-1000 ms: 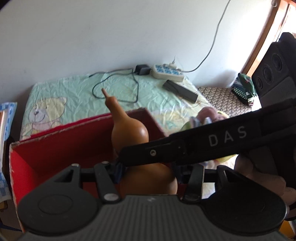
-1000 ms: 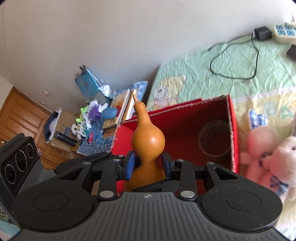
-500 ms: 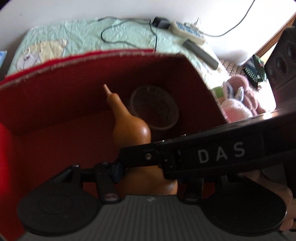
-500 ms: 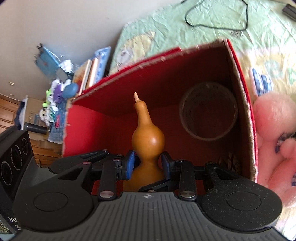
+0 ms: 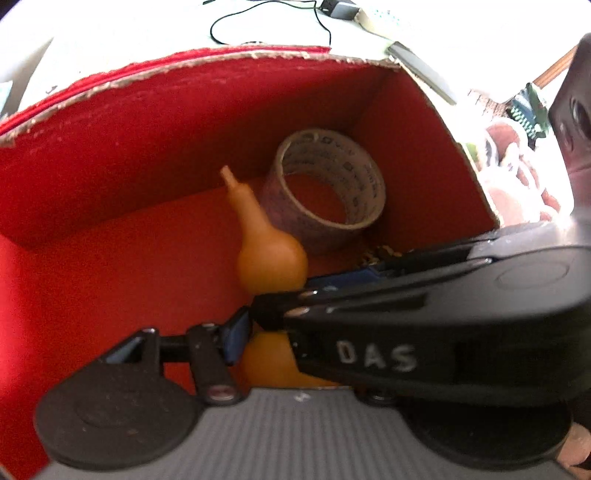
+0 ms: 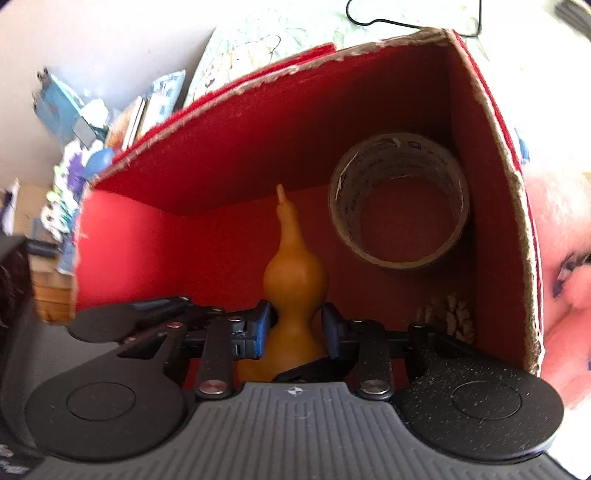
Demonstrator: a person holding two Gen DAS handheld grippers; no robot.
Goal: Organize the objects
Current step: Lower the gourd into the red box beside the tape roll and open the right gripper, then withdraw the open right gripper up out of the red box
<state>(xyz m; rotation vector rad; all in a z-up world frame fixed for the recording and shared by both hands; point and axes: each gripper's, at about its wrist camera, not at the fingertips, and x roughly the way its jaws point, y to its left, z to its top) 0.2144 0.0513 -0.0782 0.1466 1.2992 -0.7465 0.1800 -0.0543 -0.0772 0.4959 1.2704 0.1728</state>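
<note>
An orange gourd (image 5: pixel 271 258) (image 6: pixel 295 273) stands upright inside the red box (image 5: pixel 147 129) (image 6: pixel 258 129), stem up, with both grippers on it. My right gripper (image 6: pixel 297 328) has its blue pads on the gourd's waist, and its jaws are closing on it. In the left wrist view it crosses from the right as my right gripper (image 5: pixel 295 295). My left gripper (image 5: pixel 291 354) holds the lower bulb; its left pad touches the gourd and its right finger is hidden behind the other gripper.
A tape roll (image 5: pixel 280 206) (image 6: pixel 340 206) lies in the box's far right corner, a pine cone (image 6: pixel 450 314) nearer along the right wall. Pink plush toys (image 6: pixel 554 258) lie outside to the right. A black cable (image 5: pixel 266 14) and remote (image 5: pixel 421 70) lie on the sheet behind.
Both grippers have come down with the gourd, from above the box's rim to inside it, and have tipped to look further down. Most of this happened in the earlier half second.
</note>
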